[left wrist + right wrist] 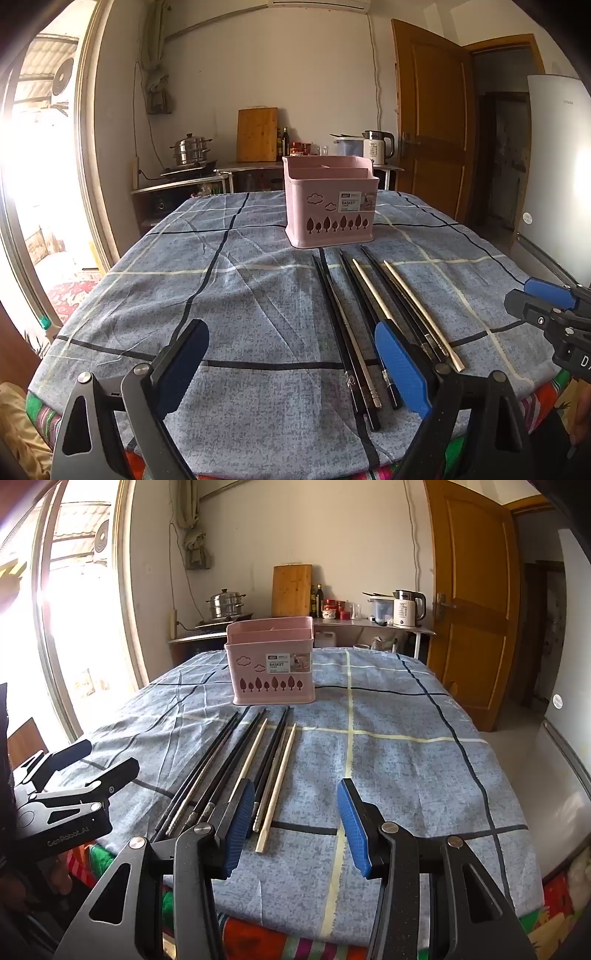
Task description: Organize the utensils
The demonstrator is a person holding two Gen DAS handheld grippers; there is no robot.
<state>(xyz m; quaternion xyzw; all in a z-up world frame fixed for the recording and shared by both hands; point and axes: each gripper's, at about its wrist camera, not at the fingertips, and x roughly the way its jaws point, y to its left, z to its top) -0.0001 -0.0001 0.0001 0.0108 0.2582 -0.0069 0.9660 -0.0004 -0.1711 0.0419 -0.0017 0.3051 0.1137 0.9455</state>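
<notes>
Pink utensil basket [330, 206] is standing behind chopsticks [373, 321] lying on the blue checked surface [240, 295]; left gripper [295, 369] and right gripper [295, 823] are hovering, jaws apart, holding nothing.

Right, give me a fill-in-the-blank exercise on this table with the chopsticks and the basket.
1. The basket on the tablecloth is ____ in colour.
2. The chopsticks lie on the cloth, not in the basket, which looks ____.
3. The right gripper has nothing between its jaws, so it is ____.
4. The label on the basket reads ____.

Missing words: pink; empty; open; BASKET
</notes>
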